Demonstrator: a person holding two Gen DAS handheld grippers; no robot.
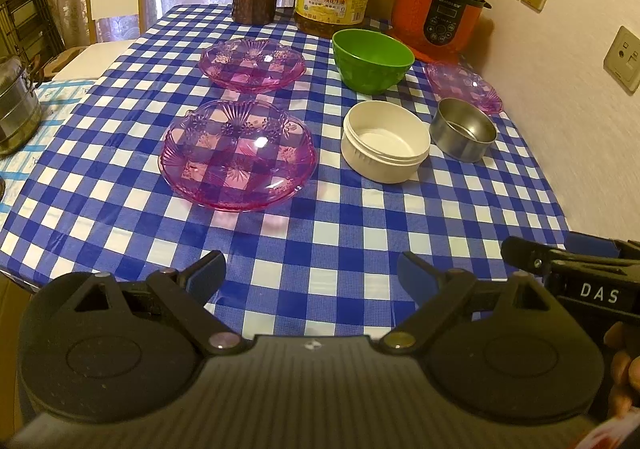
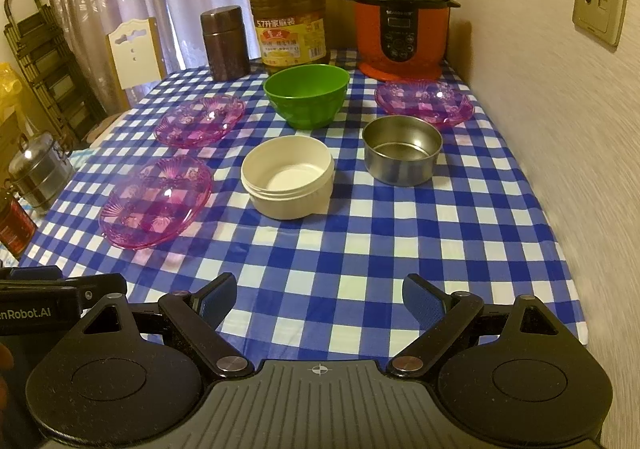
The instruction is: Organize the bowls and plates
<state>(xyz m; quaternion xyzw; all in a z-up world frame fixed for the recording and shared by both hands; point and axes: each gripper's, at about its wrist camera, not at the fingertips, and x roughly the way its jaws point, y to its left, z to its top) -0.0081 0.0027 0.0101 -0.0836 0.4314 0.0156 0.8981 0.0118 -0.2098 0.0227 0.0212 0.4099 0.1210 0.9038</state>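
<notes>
Across the blue-and-white checked tablecloth [image 1: 320,249], every dish lies ahead of both tools, none within reach yet. The left gripper [image 1: 312,273] hovers low over the near edge with its jaws spread wide and nothing between them; the right gripper [image 2: 320,297] does the same beside it, likewise released and empty.

Straight ahead and slightly left of the left gripper sits the near pink glass plate [image 1: 238,155], with a second pink plate [image 1: 253,64] directly behind it, so the two line up along the left tool's line of sight. A third pink plate [image 2: 424,101] rests far right, just before the red pressure cooker [image 2: 400,19].

The bowls fall toward the right hand: the white plastic bowl [image 2: 288,181] is nearest and a little left of that tool's centre, the steel bowl [image 2: 402,149] is just right of it and apart from it, and the green bowl [image 2: 306,95] stands behind both.

By my reading, plates suit the left hand and bowls the right. All are round, so no axis matters; a rim pinch needs the tool tilted down. Both tools are held level, pointing forward along the table.
</notes>
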